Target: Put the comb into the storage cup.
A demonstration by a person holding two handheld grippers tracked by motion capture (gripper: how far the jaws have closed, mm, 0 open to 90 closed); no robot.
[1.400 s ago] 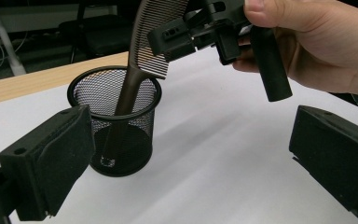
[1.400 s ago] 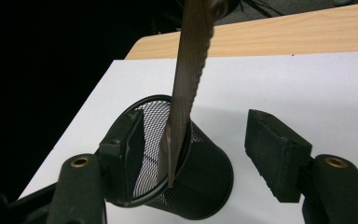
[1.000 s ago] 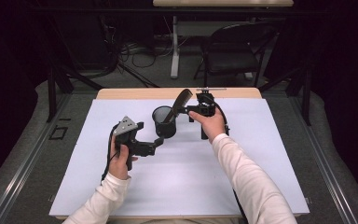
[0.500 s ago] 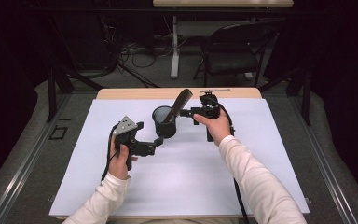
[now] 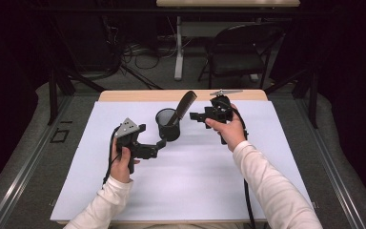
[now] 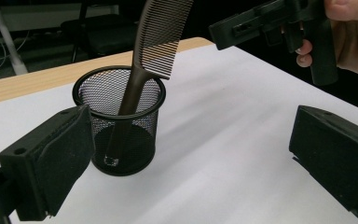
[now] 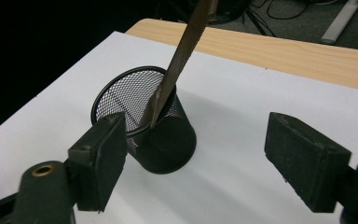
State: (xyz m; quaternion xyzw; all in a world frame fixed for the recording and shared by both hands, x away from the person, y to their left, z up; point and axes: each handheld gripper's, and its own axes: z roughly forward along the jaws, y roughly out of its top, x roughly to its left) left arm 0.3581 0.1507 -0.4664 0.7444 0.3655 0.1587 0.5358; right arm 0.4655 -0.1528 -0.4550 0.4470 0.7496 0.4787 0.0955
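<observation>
A black mesh cup (image 5: 167,125) stands on the white table cover, and a brown comb (image 5: 183,106) leans in it, handle down and teeth end up to the right. My right gripper (image 5: 194,116) hangs just right of the comb; its jaws have just been opening and nothing is between them. My left gripper (image 5: 160,144) is open at the cup's near-left side, pointing at it. In the left gripper view the cup (image 6: 121,140) and comb (image 6: 154,42) sit between the jaws' line of sight, with the right gripper (image 6: 242,30) above. The right gripper view has the cup (image 7: 165,140) and comb (image 7: 182,56) ahead of its spread jaws.
The white cover (image 5: 195,181) spans most of the table, with a wooden strip (image 5: 138,95) bare along the far edge. Beyond the table stand a black chair (image 5: 238,52) and cables on the floor. Dark rails run along both sides.
The right gripper has drawn back to the right of the comb and its jaws have spread wider. The comb stays leaning in the cup. The left gripper has kept still.
</observation>
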